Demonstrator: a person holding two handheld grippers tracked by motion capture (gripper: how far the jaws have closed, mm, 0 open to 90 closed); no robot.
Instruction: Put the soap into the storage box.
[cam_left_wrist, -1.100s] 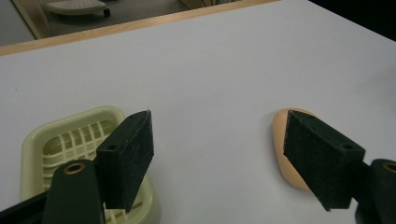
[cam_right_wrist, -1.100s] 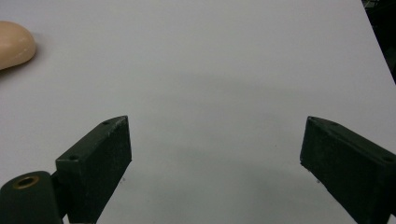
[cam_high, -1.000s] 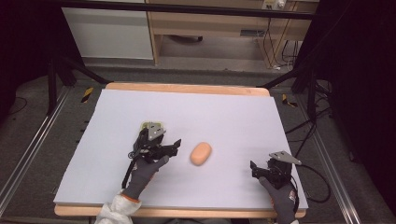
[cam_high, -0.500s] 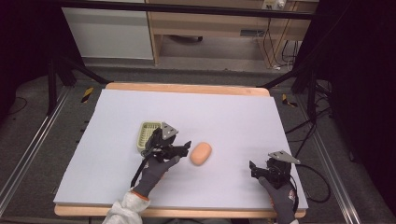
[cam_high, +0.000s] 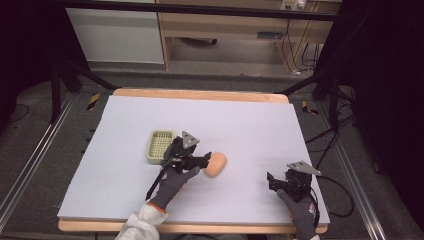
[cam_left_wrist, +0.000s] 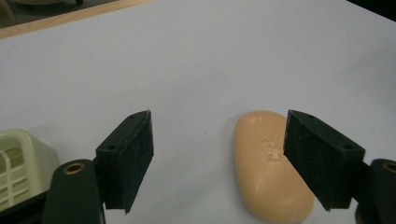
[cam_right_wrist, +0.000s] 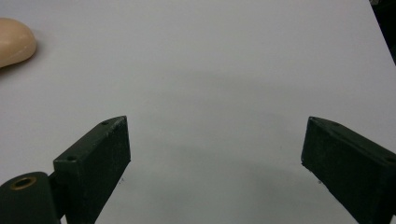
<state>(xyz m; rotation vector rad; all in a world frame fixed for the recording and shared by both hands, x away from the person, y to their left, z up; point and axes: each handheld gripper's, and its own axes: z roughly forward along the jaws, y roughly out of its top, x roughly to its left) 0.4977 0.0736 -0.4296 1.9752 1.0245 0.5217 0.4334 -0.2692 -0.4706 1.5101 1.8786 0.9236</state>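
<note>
Soap bar (cam_left_wrist: 273, 172), peach, smooth, oval, lies flat.

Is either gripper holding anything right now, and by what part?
Nothing held. Left gripper is open, its right pad beside the soap; right gripper is open over bare table.

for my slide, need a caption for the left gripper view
Open left gripper nearing a peach soap bar, one jaw beside it, soap dish at left.

- Light falls evenly on the sheet under my left gripper (cam_high: 204, 161); the room beyond is dark.
- The soap (cam_left_wrist: 271, 163) ahead of its jaws casts a soft shadow.
- A faint shadow pools ahead of my right gripper (cam_right_wrist: 215, 154).
- All pictures look soft and grainy.
</note>
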